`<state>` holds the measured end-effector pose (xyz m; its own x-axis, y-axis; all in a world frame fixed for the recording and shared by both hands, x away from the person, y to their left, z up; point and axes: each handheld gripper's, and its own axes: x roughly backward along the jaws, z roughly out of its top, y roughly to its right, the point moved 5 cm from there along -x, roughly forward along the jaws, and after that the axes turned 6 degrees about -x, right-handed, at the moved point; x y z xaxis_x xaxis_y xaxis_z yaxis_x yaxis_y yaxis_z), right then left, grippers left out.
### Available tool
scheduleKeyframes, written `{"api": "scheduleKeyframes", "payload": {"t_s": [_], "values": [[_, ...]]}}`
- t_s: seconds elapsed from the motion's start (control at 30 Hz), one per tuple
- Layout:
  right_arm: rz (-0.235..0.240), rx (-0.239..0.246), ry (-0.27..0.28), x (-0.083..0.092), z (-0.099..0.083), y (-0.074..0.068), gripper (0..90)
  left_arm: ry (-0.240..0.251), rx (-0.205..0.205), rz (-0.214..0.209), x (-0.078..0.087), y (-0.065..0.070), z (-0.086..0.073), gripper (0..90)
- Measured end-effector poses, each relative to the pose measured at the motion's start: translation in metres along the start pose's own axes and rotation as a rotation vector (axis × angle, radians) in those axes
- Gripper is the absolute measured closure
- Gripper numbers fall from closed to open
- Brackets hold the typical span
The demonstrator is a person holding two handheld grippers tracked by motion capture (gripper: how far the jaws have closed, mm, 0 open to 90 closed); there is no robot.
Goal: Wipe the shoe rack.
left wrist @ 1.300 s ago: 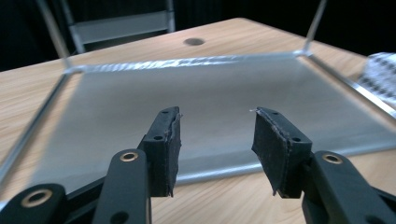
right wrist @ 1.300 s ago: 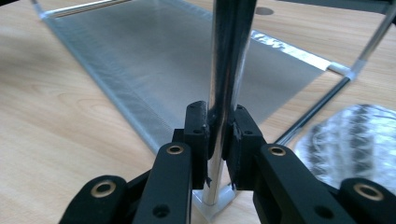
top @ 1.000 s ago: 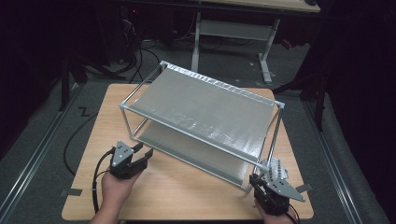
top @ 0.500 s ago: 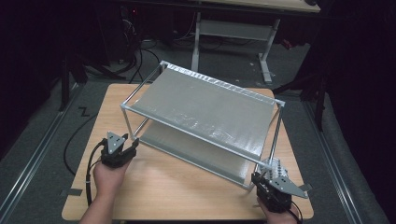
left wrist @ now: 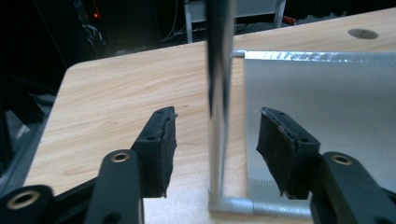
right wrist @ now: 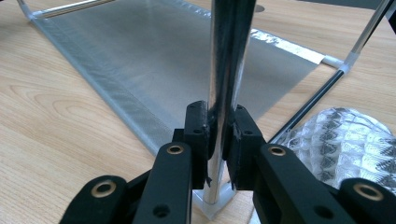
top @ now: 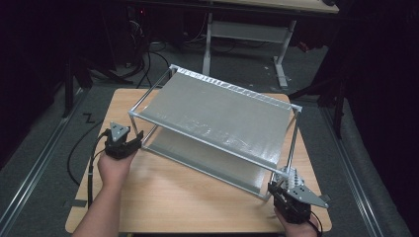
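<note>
A two-shelf metal rack [top: 222, 118] with silvery mesh shelves stands askew on the wooden table [top: 197, 197]. My left gripper [top: 136, 139] is at its near-left corner. In the left gripper view the upright post [left wrist: 218, 93] stands between the pads of that gripper [left wrist: 215, 140] with a gap on each side; the jaws have just been opening. My right gripper [top: 277, 186] is at the near-right corner. In the right gripper view this gripper [right wrist: 219, 128] is shut on the chrome post [right wrist: 229, 56] low down, just above its plastic foot.
A crumpled piece of silvery bubble foil [right wrist: 345, 135] lies on the table to the right of the held post. The left gripper's cable [top: 79, 148] hangs off the table's left side. Another desk [top: 257, 29] stands behind in the dark.
My left hand has moved away from me and to the left, from the front of the lower shelf to the near-left corner post. The right gripper and the rack have kept still.
</note>
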<state>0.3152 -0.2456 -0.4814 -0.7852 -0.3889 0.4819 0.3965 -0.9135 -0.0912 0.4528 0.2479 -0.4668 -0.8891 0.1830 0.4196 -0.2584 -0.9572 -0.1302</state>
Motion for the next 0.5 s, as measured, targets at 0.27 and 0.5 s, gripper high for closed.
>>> {"api": "scheduleKeyframes", "payload": {"t_s": [0.27, 0.5], "values": [[0.005, 0.008, 0.004, -0.001, 0.0, -0.001, 80.5, -0.012, -0.02, -0.002, 0.003, -0.001, -0.004, 80.0], [-0.013, 0.015, 0.011, -0.009, 0.003, -0.005, 80.7, 0.015, 0.009, 0.017, 0.04, -0.007, -0.027, 80.7]]}}
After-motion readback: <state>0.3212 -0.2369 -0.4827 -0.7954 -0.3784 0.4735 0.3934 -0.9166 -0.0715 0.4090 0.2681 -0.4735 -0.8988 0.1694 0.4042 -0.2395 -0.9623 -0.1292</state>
